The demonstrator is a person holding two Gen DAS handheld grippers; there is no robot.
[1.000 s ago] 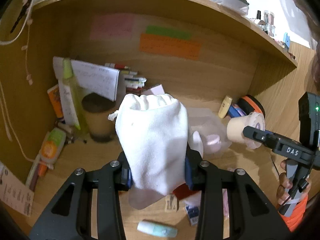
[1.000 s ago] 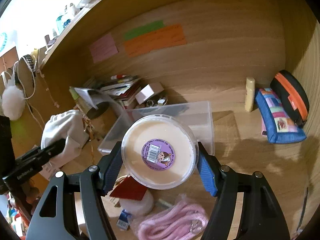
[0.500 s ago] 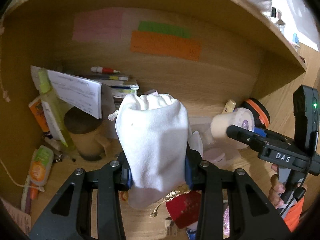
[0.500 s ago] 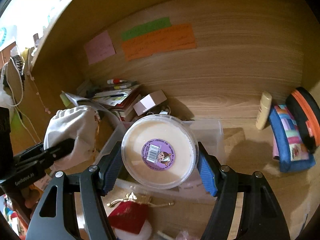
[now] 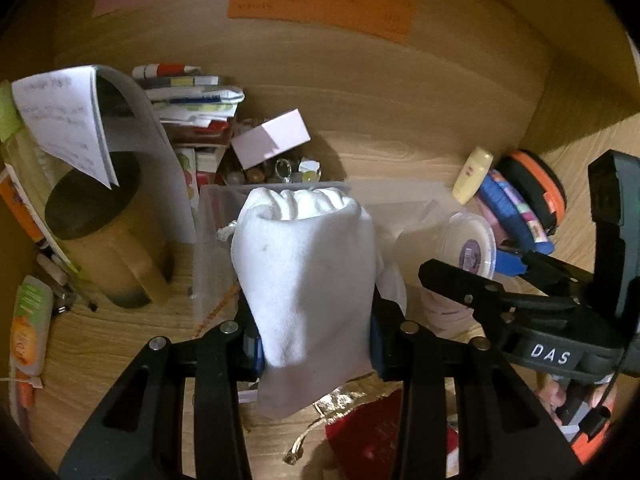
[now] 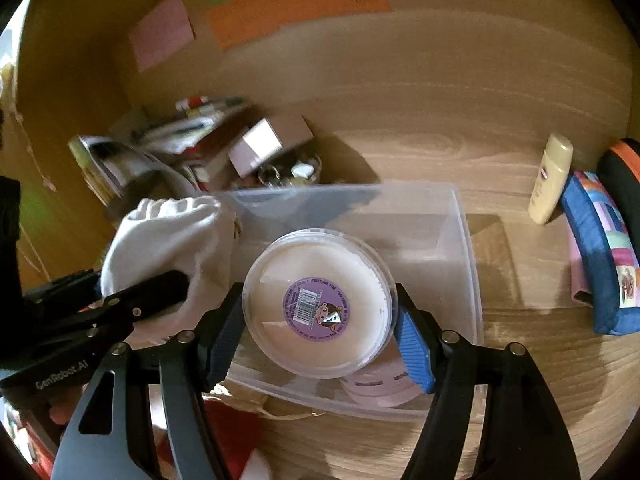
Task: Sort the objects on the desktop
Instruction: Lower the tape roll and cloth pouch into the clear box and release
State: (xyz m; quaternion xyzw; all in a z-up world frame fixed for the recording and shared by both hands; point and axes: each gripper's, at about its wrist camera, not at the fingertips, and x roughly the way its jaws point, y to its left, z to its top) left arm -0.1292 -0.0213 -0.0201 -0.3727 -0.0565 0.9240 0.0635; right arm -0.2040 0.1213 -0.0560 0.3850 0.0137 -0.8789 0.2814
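My left gripper (image 5: 316,344) is shut on a white drawstring cloth pouch (image 5: 306,280), held over the left part of a clear plastic bin (image 5: 404,196). My right gripper (image 6: 320,332) is shut on a round cream tub with a purple barcode sticker (image 6: 318,304), held above the same clear bin (image 6: 460,232). The right wrist view shows the pouch (image 6: 160,236) and the left gripper (image 6: 132,308) at left. In the left wrist view the tub (image 5: 470,246) and the right gripper (image 5: 516,300) appear at right. A pink round item (image 6: 380,388) lies in the bin under the tub.
Behind the bin are a small pink box (image 5: 272,138), stacked books and pens (image 5: 192,96) and a brown mug (image 5: 104,236) under papers. To the right lie a cream bottle (image 6: 550,178), a blue pouch (image 6: 600,252) and an orange-black case (image 5: 536,188). A red pouch (image 5: 368,436) lies near the front.
Both grippers moved forward and down toward the desk's back with their loads. The pouch and the tub now hang over the clear bin, which looks closer and larger.
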